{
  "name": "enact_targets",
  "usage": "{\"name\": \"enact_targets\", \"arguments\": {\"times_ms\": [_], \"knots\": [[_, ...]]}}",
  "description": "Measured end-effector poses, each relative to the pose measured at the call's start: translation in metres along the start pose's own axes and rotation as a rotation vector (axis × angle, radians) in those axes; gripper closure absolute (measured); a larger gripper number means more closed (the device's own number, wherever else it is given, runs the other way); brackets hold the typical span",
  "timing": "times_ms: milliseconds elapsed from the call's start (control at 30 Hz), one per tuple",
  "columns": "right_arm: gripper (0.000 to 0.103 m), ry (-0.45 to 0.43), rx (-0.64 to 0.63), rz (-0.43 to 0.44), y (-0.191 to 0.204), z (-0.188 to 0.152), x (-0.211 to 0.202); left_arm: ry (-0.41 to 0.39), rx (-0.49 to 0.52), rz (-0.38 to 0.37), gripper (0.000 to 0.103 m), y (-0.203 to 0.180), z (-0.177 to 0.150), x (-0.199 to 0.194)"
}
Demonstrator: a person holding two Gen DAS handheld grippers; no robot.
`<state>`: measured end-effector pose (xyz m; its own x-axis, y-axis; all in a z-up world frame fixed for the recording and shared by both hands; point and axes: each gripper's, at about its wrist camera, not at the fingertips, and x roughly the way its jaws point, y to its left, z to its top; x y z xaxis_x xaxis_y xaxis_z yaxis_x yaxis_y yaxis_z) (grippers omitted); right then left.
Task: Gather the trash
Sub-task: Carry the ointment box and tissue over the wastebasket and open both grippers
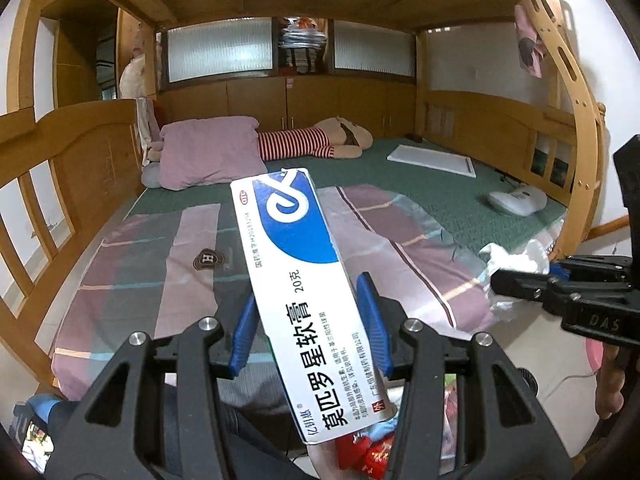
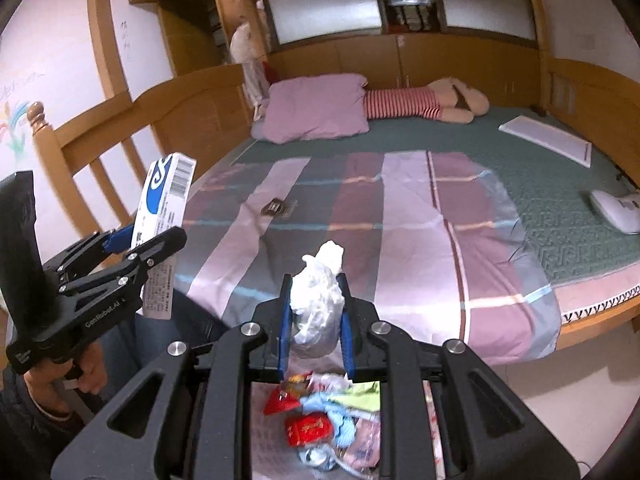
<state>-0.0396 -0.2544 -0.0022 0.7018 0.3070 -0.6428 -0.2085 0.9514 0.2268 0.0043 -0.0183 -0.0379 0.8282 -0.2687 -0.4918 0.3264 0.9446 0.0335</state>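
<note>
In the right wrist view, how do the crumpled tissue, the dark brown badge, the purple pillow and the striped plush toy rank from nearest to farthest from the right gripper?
1. crumpled tissue: clamped in the right gripper.
2. dark brown badge: on the striped blanket, ahead and left.
3. purple pillow: at the far end of the bed, left of centre.
4. striped plush toy: behind the pillow's right edge, near the cabinets; only slightly farther.

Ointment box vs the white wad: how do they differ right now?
The ointment box is rigid, flat, printed blue and white; the white wad is soft, crumpled, plain. The box is in the left gripper, sticking out far past its fingers; the wad is in the right gripper, barely past them. Both are gripped, lifted off the bed.
</note>
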Motion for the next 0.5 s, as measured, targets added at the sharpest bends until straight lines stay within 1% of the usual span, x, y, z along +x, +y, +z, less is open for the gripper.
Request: {"name": "enact_targets", "arguments": {"times_ms": [100, 133, 167, 200, 233, 333, 367, 433, 500], "knots": [[0.08, 0.104, 0.04, 0.013, -0.005, -0.014, 0.019, 0.026, 0.004, -0.021, 0.055, -0.005, -0.006, 0.001], [0.074, 0.127, 0.057, 0.007, -0.007, -0.017, 0.023, 0.034, 0.008, -0.029, 0.055, -0.008, -0.009, -0.004], [0.062, 0.138, 0.069, 0.0, -0.007, -0.02, 0.024, 0.043, 0.01, -0.04, 0.055, -0.009, -0.011, -0.002], [0.056, 0.139, 0.082, -0.005, -0.01, -0.021, 0.024, 0.054, 0.01, -0.053, 0.055, -0.01, -0.013, 0.0], [0.047, 0.129, 0.095, -0.009, -0.012, -0.02, 0.022, 0.068, 0.013, -0.066, 0.055, -0.012, -0.016, 0.003], [0.04, 0.066, 0.116, -0.029, -0.019, -0.017, 0.007, 0.119, 0.015, -0.117, 0.055, -0.018, -0.022, 0.013], [0.034, 0.027, 0.116, -0.064, -0.02, -0.015, -0.003, 0.142, 0.015, -0.141, 0.055, -0.021, -0.025, 0.017], [0.029, -0.023, 0.116, -0.114, -0.023, -0.014, -0.013, 0.173, 0.014, -0.179, 0.055, -0.025, -0.028, 0.023], [0.026, -0.079, 0.116, -0.155, -0.024, -0.012, -0.028, 0.2, 0.025, -0.205, 0.054, -0.031, -0.033, 0.029]]}}
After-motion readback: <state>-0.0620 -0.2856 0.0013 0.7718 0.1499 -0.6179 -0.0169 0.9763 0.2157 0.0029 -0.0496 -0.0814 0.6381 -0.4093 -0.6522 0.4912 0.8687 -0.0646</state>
